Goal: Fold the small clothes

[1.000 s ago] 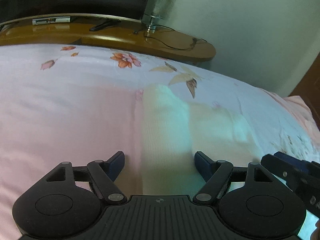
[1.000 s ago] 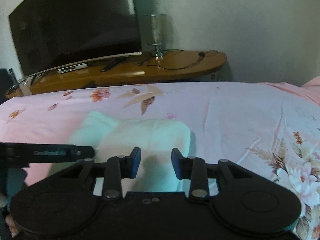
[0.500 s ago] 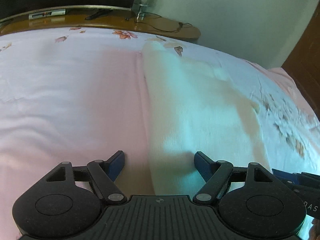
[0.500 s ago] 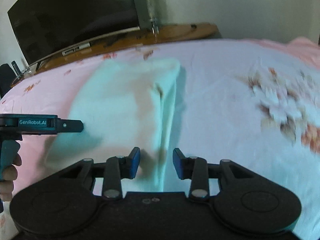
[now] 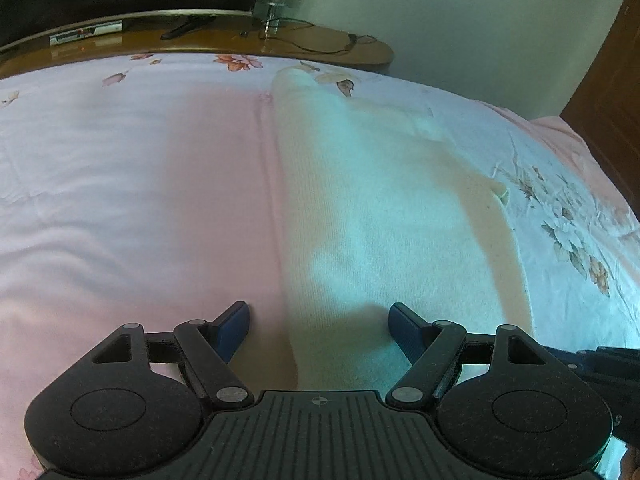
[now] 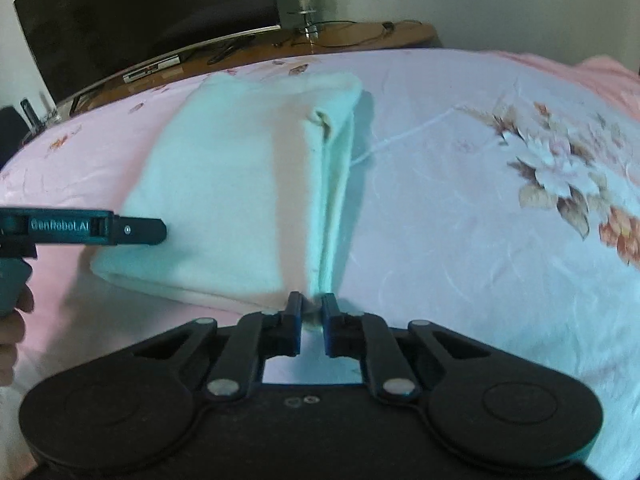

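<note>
Right gripper (image 6: 311, 312), black two-finger tool with blue pads: jaws have just been closing and now stand nearly together, pinching the near right corner of the pale cream, soft knit folded garment (image 6: 240, 184); the pinch sits on the stacked edge layers, judged so that all plies lift as one for the next fold. Left gripper (image 5: 319, 320), same make: jaws wide apart, holding nothing, straddling the garment's near left edge, one pad over the bedsheet and the other over the cloth; judged poised to take the matching corner so both near corners rise together. A hand (image 6: 12, 320) at the frame's left edge carries this tool. Garment: lies flat as a long rectangle running away from both tools, in the middle of the bed, already doubled lengthwise by the look of its right-hand edge. Pink floral cotton bedsheet (image 6: 460, 200): carries the garment. Beyond the bed: curved wooden surface (image 6: 360, 36) with cables, a clear glass stand (image 6: 302, 4) and a dark television screen (image 6: 140, 12), all well apart.
</note>
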